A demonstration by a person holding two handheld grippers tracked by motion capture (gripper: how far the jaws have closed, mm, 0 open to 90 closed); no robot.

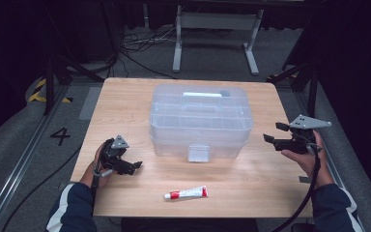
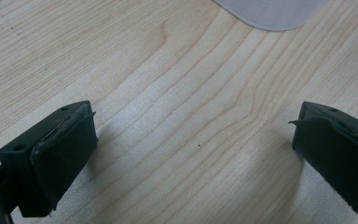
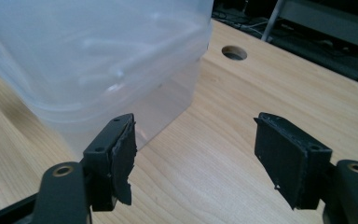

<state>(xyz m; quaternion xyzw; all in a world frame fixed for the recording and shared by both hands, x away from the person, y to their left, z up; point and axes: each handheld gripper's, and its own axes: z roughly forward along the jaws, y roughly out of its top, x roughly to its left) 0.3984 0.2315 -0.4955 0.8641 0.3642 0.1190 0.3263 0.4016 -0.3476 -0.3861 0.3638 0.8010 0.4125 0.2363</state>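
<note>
- A clear plastic storage box [image 1: 200, 121] with a latch on its near face sits in the middle of the wooden table [image 1: 125, 96], lid closed.
- A small white and red tube [image 1: 186, 193] lies on its side near the front edge of the table, in front of the box and well apart from both grippers.
- The left gripper [image 1: 136, 166] is held low over the table at the front left, its jaws pointing right and slightly toward the box; the left hand [image 1: 99, 166] wraps it from behind, with a dark sleeve with a white stripe below.
- In the left gripper view the jaws stand wide apart over bare wood with nothing between them, released; a rounded corner of the box shows at the top edge.
- The right gripper [image 1: 272, 133] is raised above the table's right edge, level, its jaws pointing left toward the box's right end; the right hand [image 1: 306, 157] grips it from below.
- In the right gripper view its jaws are spread, holding nothing, with the box's side just beyond the left jaw and a round hole [image 3: 234, 52] in the tabletop farther off.
</note>
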